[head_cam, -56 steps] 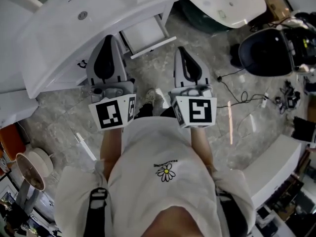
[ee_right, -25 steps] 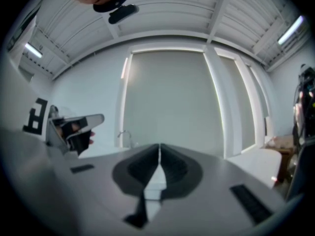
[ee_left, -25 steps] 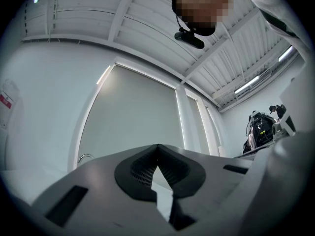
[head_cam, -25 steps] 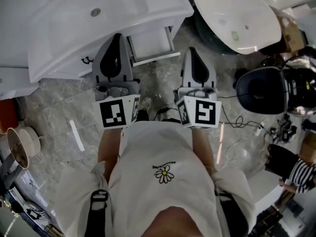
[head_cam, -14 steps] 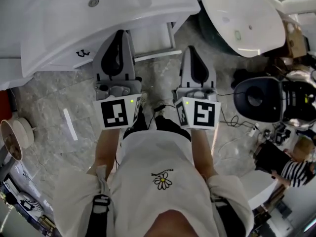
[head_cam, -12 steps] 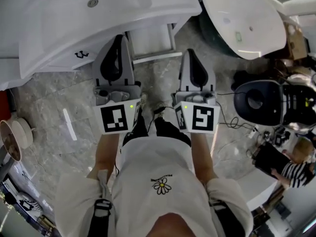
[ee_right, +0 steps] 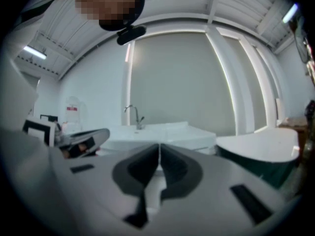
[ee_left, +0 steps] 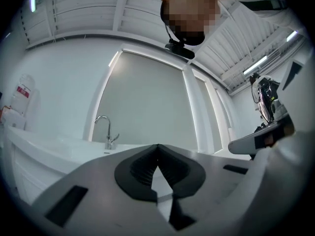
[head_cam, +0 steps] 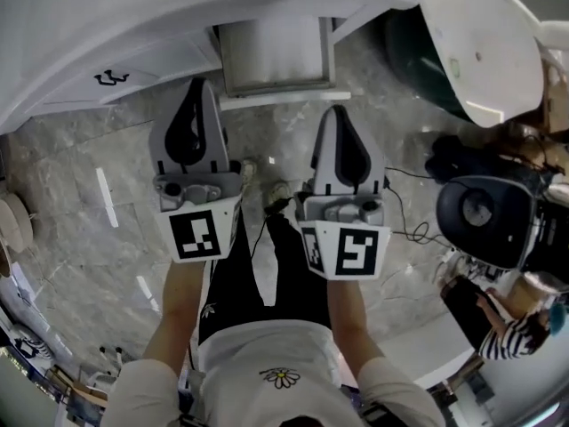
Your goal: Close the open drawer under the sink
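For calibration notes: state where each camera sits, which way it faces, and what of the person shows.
Head view: on the head, facing steeply down at the drawer and floor; arms, legs, left gripper, right gripper show.
Left gripper view: on that gripper, facing along its shut jaws toward the faucet; the head shows above.
Right gripper view: likewise, shut jaws, same faucet, head above.
Shared: both gripper views see the faucet and sink.

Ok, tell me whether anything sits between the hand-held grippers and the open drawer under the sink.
Nothing visible does. Only marble floor lies between the open drawer and the left hand-held gripper and right hand-held gripper, both shut and empty.
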The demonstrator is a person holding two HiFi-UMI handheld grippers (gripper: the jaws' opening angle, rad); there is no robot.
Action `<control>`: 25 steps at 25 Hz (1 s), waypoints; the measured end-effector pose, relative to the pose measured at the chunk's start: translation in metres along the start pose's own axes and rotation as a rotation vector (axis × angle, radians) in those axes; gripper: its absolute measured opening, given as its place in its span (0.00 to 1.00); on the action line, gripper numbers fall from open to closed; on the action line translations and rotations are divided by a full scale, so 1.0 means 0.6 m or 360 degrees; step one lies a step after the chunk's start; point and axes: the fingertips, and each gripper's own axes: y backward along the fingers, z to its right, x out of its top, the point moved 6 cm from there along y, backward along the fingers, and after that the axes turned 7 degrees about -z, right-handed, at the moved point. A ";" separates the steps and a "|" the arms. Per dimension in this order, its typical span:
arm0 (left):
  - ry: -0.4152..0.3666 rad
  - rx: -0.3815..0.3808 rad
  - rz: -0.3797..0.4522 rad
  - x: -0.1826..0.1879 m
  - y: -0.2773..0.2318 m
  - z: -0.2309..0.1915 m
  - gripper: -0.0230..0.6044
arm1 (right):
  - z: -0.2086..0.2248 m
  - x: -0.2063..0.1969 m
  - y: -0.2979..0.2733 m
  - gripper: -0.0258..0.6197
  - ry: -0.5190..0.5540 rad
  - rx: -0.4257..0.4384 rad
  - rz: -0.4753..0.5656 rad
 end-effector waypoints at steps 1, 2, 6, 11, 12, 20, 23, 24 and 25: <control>0.0017 0.0001 -0.0018 -0.027 0.004 0.001 0.07 | 0.000 -0.027 -0.007 0.09 -0.0016 0.0014 -0.0014; 0.0036 0.0005 -0.0034 -0.052 0.007 0.002 0.07 | 0.000 -0.052 -0.015 0.09 -0.0019 0.0030 -0.0027; 0.0068 0.0028 -0.0079 -0.126 0.025 0.009 0.07 | 0.001 -0.142 -0.035 0.09 0.0017 0.0103 -0.0089; 0.0050 0.0059 -0.0128 -0.195 0.043 0.013 0.07 | 0.001 -0.233 -0.040 0.09 0.0090 0.0136 -0.0187; 0.0053 0.0068 -0.0140 -0.207 0.044 0.012 0.07 | 0.000 -0.247 -0.042 0.09 0.0104 0.0137 -0.0197; 0.0061 0.0073 -0.0222 -0.257 0.056 0.020 0.07 | -0.017 -0.328 -0.060 0.09 0.0181 0.0159 -0.0289; 0.0063 0.0055 -0.0234 -0.260 0.058 0.027 0.07 | -0.013 -0.345 -0.061 0.09 0.0259 0.0125 -0.0341; 0.0067 0.0054 -0.0241 -0.262 0.058 0.027 0.07 | -0.011 -0.351 -0.062 0.09 0.0285 0.0101 -0.0362; 0.0070 0.0054 -0.0249 -0.264 0.058 0.026 0.07 | -0.009 -0.357 -0.064 0.09 0.0299 0.0079 -0.0383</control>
